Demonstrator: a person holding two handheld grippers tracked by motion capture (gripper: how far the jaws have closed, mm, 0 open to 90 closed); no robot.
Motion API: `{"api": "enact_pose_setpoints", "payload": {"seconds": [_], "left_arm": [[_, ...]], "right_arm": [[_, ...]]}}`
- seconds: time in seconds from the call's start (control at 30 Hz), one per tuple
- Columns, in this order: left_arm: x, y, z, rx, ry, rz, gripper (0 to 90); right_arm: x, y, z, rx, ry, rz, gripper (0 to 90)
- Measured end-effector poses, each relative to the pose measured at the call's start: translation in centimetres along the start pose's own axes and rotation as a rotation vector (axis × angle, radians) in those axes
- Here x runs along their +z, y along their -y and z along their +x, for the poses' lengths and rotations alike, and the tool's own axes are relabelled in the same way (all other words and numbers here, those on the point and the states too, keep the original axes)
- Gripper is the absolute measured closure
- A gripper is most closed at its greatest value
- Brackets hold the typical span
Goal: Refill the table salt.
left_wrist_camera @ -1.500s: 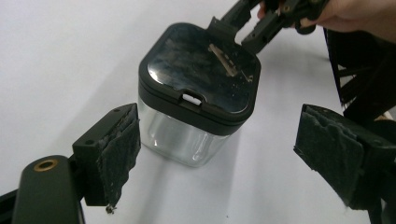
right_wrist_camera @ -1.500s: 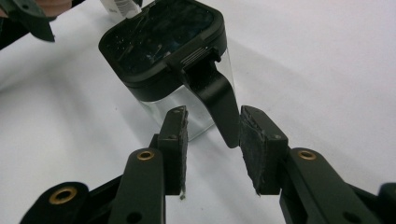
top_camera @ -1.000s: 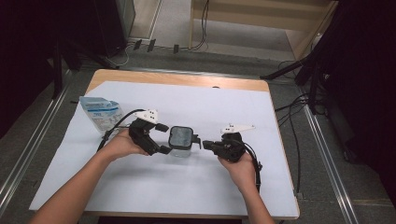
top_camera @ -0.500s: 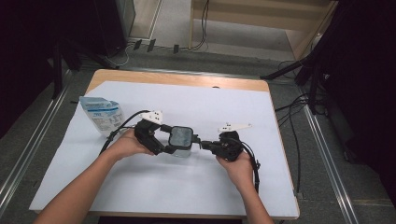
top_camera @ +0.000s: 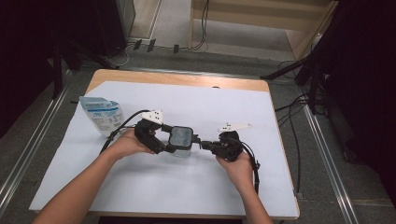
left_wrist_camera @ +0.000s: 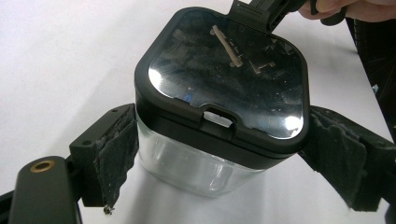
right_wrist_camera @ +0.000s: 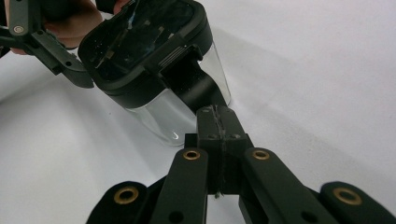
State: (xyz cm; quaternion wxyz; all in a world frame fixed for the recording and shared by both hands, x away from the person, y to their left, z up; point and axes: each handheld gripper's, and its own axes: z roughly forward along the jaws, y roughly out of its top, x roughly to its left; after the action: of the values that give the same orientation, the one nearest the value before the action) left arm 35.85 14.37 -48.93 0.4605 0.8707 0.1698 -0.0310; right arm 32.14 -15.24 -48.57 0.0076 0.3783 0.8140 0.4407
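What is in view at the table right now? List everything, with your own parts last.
Container: one, clear body with a black lid, mid-table, tilted between the two grippers.
Lid tab: one, black, hanging from the lid's edge on the side facing the right gripper.
Pouch: one, blue and white, at the table's left, apart from the container.
Table cover: one, white sheet, over most of the wooden table.
Cables: several, black, on the floor to the right and beyond the table.
Left gripper: one, black, jaws pressed on both sides of the container's body.
Right gripper: one, black, jaws closed on the lid tab.
Hands: two, one on each gripper; forearms enter from the bottom of the high view.
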Motion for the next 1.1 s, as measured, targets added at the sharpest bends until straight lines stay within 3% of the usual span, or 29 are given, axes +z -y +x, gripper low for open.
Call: {"api": "enact_pose_setpoints", "payload": {"seconds": [0.2, 0.37, 0.73, 0.93, 1.1], "left_arm": [[-0.6, -0.5, 0.0, -0.012, 0.010, -0.027, 15.8], [-0.4, -1.2, -0.3, 0.026, -0.009, 0.009, 14.9], [0.8, -0.4, 0.2, 0.042, 0.002, 0.051, 12.3], [0.6, -0.6, 0.0, 0.047, -0.001, 0.028, 12.0], [0.3, -1.0, -0.1, 0.061, -0.005, 0.039, 13.0]], "right_arm": [[0.0, 0.0, -0.1, 0.002, -0.004, 0.006, 90.0], [0.1, -0.1, -0.2, 0.004, -0.005, 0.009, 90.0], [0.1, 0.0, -0.1, 0.007, -0.005, 0.011, 90.0], [0.1, 0.0, -0.1, 0.009, -0.005, 0.009, 90.0], [0.1, 0.0, -0.1, 0.011, -0.005, 0.008, 90.0]]}}
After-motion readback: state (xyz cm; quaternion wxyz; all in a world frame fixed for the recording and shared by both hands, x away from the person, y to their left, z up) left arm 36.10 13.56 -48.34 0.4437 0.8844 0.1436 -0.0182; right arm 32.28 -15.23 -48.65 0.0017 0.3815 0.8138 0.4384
